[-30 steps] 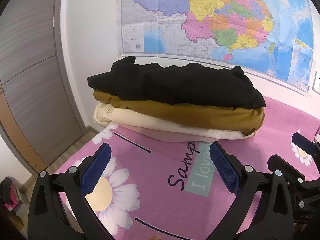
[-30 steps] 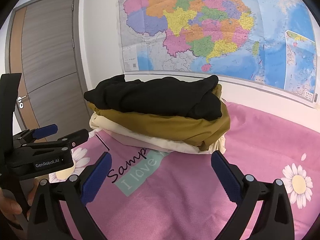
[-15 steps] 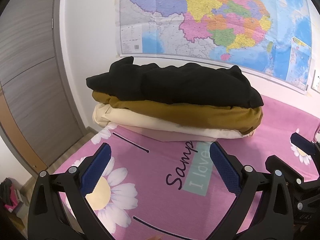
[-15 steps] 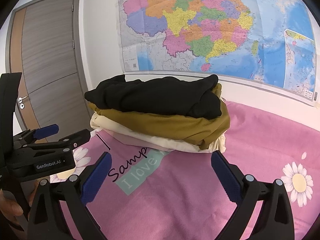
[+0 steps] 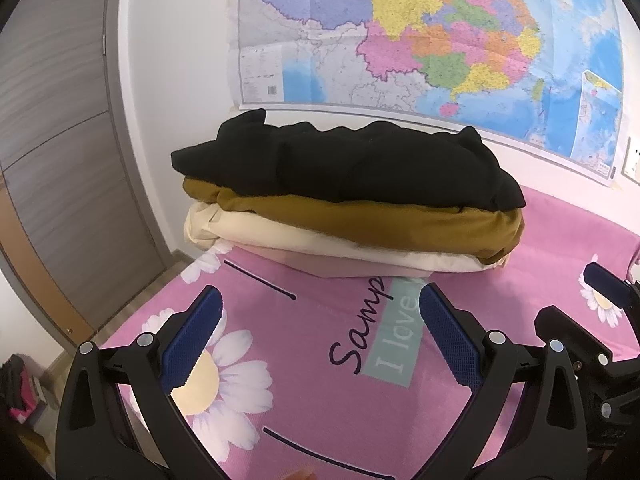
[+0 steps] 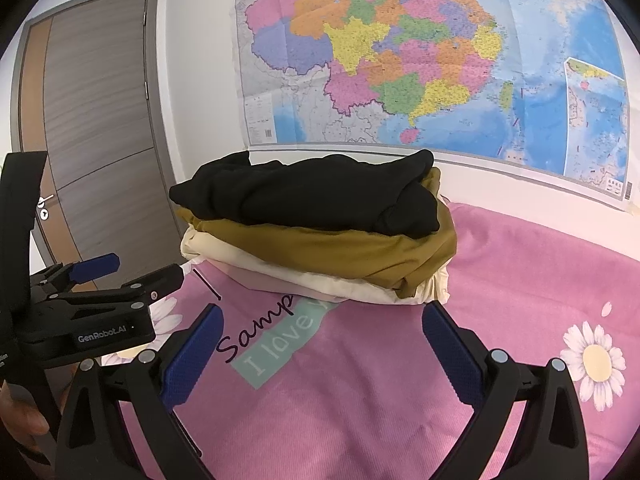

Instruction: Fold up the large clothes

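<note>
I see both sets of fingers spread and empty — left gripper [image 5: 320,336], right gripper [image 6: 322,344] — with the stack of folded clothes [image 5: 348,196] on the bed [image 5: 360,400] just beyond the fingertips.

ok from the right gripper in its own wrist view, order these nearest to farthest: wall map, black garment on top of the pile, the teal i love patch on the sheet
From the right gripper:
1. Teal "I love" patch, on the pink sheet just ahead, slightly left.
2. Black garment, topping the folded pile beyond the patch.
3. Wall map, on the wall behind the pile.
</note>
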